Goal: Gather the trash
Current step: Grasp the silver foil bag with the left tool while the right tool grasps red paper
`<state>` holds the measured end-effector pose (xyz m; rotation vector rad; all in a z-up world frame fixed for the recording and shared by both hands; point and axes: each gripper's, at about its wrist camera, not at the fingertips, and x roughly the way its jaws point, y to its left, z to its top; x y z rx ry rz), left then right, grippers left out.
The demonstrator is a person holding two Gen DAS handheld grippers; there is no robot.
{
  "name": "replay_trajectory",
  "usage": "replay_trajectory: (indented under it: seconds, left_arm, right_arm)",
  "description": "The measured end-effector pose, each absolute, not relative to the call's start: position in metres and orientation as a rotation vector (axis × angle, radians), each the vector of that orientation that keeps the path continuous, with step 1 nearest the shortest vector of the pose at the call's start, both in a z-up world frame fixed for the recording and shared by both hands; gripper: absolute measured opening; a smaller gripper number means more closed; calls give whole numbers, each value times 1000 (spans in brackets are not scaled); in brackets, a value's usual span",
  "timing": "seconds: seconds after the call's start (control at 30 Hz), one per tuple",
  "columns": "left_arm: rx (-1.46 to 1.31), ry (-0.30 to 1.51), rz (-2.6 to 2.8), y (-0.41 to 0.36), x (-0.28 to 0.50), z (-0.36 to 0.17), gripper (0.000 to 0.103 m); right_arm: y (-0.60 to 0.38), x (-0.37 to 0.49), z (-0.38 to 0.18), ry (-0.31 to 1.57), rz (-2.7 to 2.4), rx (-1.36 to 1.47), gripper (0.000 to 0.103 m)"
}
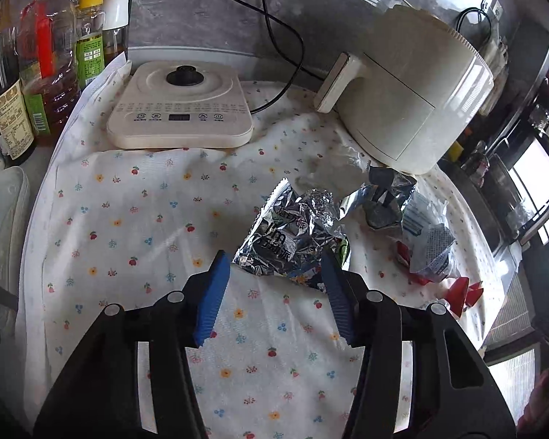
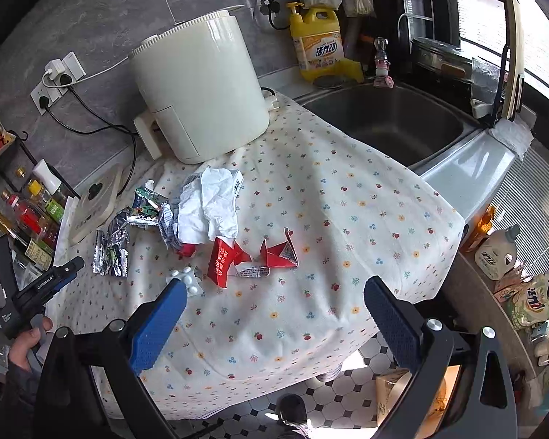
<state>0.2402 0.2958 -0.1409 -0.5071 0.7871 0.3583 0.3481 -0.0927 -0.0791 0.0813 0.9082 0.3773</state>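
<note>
Trash lies on a flowered cloth (image 1: 135, 219). A crumpled silver foil wrapper (image 1: 289, 237) lies just ahead of my left gripper (image 1: 276, 267), which is open and empty, its blue pads either side of the wrapper's near edge. More foil and plastic wrappers (image 1: 388, 197) lie beyond it. In the right wrist view my right gripper (image 2: 274, 292) is open and empty above the cloth (image 2: 347, 201). Ahead of it lie red torn packaging (image 2: 230, 259), a white pill blister (image 2: 186, 278), crumpled white paper (image 2: 208, 208) and the silver wrapper (image 2: 111, 248). The left gripper (image 2: 71, 267) shows at the left.
A cream air fryer (image 1: 413, 102) (image 2: 201, 87) and an induction cooker (image 1: 181, 106) stand at the back with black cords. Oil and sauce bottles (image 1: 47, 66) stand at the left. A steel sink (image 2: 391, 120) and yellow detergent bottle (image 2: 316, 40) are at the right.
</note>
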Motion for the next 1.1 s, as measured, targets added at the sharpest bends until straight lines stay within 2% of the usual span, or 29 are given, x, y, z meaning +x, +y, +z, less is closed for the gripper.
replay_trajectory:
  seconds: [0.17, 0.3, 0.4, 0.47, 0.53, 0.6, 0.8, 0.9, 0.93, 0.97, 1.1]
  left_arm:
    - [-485, 842, 351, 318, 267, -161, 49]
    - [-476, 874, 328, 325, 282, -174, 42]
    - [-460, 886, 322, 325, 285, -180, 31]
    - [-451, 886, 316, 324, 285, -181, 20]
    - [-453, 891, 308, 323, 283, -182, 4]
    - [-465, 890, 307, 325, 281, -182, 3]
    - [-502, 839, 302, 328, 262, -173, 3]
    - [-521, 822, 323, 327, 252, -169, 3]
    - [-524, 816, 333, 327, 248, -167, 2]
    - [-526, 808, 345, 326, 243, -165, 2]
    - [-523, 776, 389, 316, 225, -153, 2]
  right_arm:
    - [-78, 361, -90, 941, 336, 87, 95]
    - [-70, 373, -104, 989, 312, 78, 95]
    - [-63, 384, -111, 1002, 316, 61, 88]
    - [-59, 394, -118, 1015, 308, 47, 76]
    - [-57, 406, -126, 1037, 295, 38, 68]
    - [-56, 414, -133, 1060, 291, 45, 64]
    - [-49, 428, -149, 1084, 301, 15, 64]
    - [-45, 435, -155, 1088, 327, -11, 51]
    - [-44, 437, -158, 1099, 334, -18, 42]
    - [-43, 439, -161, 1114, 342, -19, 37]
    - [-45, 436, -159, 1096, 372, -35, 34]
